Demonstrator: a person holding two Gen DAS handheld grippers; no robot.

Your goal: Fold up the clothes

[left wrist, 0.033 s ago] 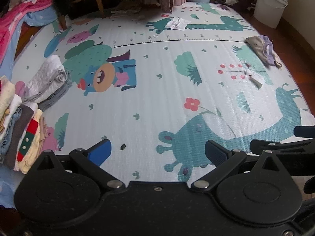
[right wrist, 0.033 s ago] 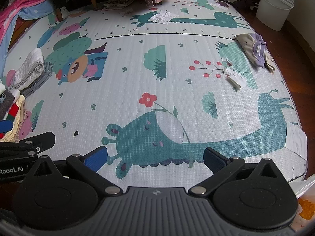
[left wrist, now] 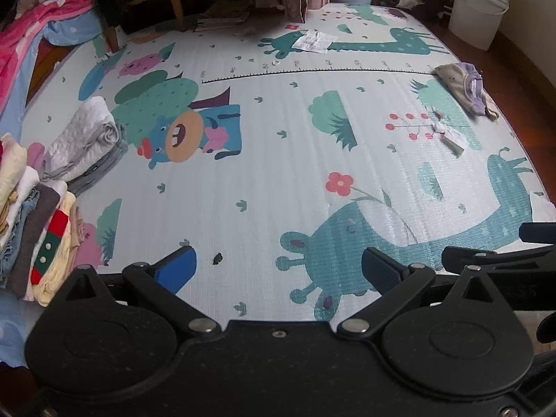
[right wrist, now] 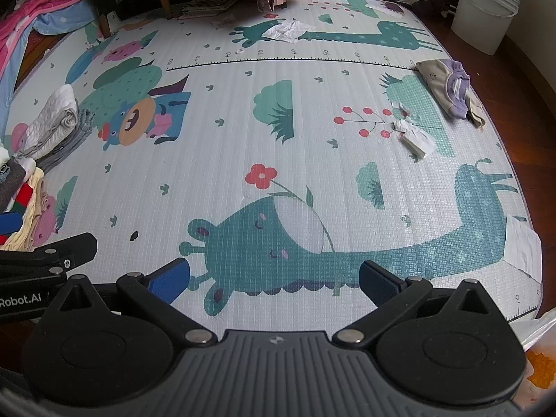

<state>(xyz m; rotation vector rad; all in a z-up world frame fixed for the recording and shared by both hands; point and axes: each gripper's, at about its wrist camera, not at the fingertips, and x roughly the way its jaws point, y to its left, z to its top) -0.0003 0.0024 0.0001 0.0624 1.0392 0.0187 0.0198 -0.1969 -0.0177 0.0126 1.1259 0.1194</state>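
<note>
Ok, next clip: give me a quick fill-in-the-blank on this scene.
1. Both the left gripper and right gripper are ____.
2. The purple-and-beige garment lies on the play mat's ____ side.
3. The folded pile sits on the mat's ____ side.

Missing: open; right; left

A crumpled beige and purple garment (right wrist: 448,87) lies unfolded on the cartoon play mat (right wrist: 222,160), at about 2 o'clock near its far right edge. At 9 o'clock, a rolled grey-white quilted piece (left wrist: 85,139) rests beside a row of folded clothes (left wrist: 38,229) standing on edge in cream, grey, red and green.
</note>
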